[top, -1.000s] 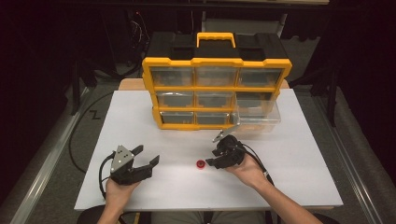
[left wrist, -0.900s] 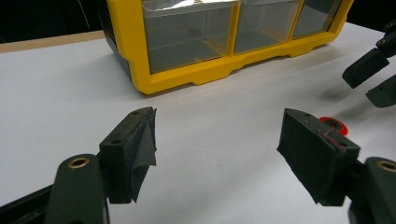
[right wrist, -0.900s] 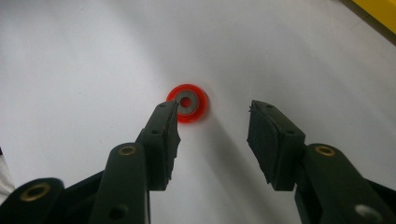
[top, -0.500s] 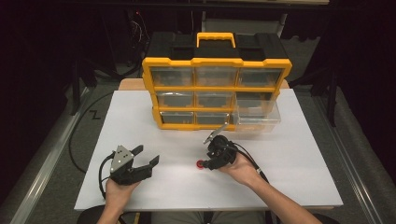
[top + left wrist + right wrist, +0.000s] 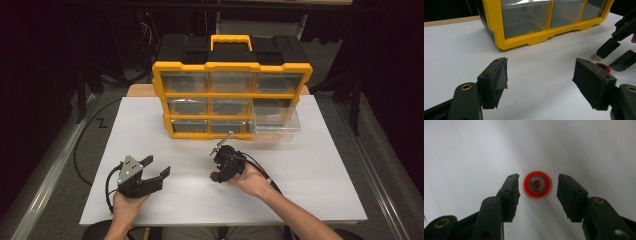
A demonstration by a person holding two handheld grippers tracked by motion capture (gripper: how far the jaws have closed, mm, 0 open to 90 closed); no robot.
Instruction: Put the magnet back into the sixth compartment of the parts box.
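Meanwhile the right claw [image 5: 537, 185] hangs partly open around a red ring-shaped washer [image 5: 537, 184] lying untouched on the white bench [image 5: 325, 165]; left claw [image 5: 159, 166] rests wide open and empty, yellow drawer organizer [image 5: 231, 95] behind, one drawer [image 5: 275, 126] pulled out

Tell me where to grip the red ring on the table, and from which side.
Pinch the red ring across its outer rim, coming straight down from above: it lies flat on the white table, round and thin, and the right tool already straddles it with open jaws.

From above we looked down the white bench [image 5: 320, 165]; both tongs' cameras sat close, sharing the small red ring-shaped washer [image 5: 537, 184].
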